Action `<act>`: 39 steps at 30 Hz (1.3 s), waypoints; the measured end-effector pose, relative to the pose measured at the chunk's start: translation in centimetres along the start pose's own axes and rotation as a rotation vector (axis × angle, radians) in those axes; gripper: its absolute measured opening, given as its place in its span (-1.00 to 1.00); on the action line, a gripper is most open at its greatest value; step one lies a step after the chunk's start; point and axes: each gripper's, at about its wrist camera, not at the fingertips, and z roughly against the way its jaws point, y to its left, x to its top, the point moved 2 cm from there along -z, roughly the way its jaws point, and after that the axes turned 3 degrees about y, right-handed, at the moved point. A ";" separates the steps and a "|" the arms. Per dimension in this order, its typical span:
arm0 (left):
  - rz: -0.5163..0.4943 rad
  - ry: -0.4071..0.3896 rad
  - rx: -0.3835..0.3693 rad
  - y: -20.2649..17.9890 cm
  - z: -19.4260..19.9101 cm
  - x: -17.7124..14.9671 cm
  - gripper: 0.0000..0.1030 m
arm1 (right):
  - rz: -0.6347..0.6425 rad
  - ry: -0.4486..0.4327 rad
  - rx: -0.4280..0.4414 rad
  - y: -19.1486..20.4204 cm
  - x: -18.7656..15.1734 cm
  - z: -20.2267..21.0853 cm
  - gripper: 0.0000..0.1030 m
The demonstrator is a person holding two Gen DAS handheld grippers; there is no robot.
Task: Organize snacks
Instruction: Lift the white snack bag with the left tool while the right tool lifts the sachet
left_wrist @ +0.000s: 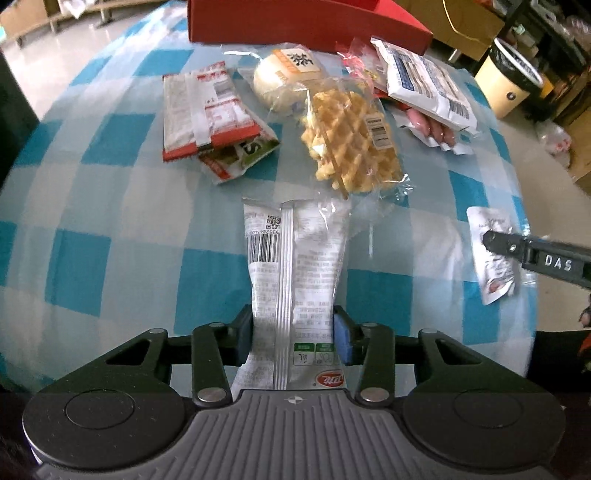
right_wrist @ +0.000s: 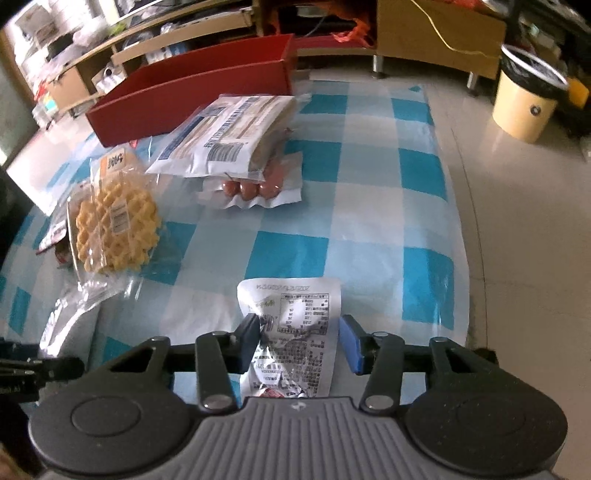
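Observation:
My left gripper [left_wrist: 293, 334] is shut on the near end of a long silver-white snack packet [left_wrist: 295, 258], which lies lengthwise away from me on the blue-checked cloth [left_wrist: 110, 221]. My right gripper [right_wrist: 300, 341] is shut on a small white printed pouch [right_wrist: 295, 317], crumpled where the left pad bites it. In the left wrist view that pouch [left_wrist: 491, 258] appears at the right with a dark finger of the right gripper [left_wrist: 498, 243] across it. An open red box [left_wrist: 295, 22] [right_wrist: 192, 96] stands at the far edge of the table.
Between me and the box lie a waffle pack [left_wrist: 347, 140] [right_wrist: 114, 229], a wrapped round bun [left_wrist: 284, 79], red-and-white packets [left_wrist: 207, 110], a blue-and-white bag [left_wrist: 424, 85] [right_wrist: 229, 140] over packed sausages [left_wrist: 428, 127] [right_wrist: 251, 188]. A cream bin [right_wrist: 524, 107] stands on the floor to the right.

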 end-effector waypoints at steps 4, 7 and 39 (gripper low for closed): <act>0.011 -0.012 -0.040 0.1 0.8 -0.2 -0.01 | -0.002 0.011 0.013 0.3 -0.5 0.4 -0.10; 0.006 -0.027 -0.052 0.1 1.6 -0.3 -0.01 | -0.001 0.019 0.022 0.6 -0.7 0.2 -0.10; -0.069 -0.025 0.047 -1.0 1.2 -1.7 -0.05 | 0.106 0.038 0.037 2.3 -2.8 1.2 0.08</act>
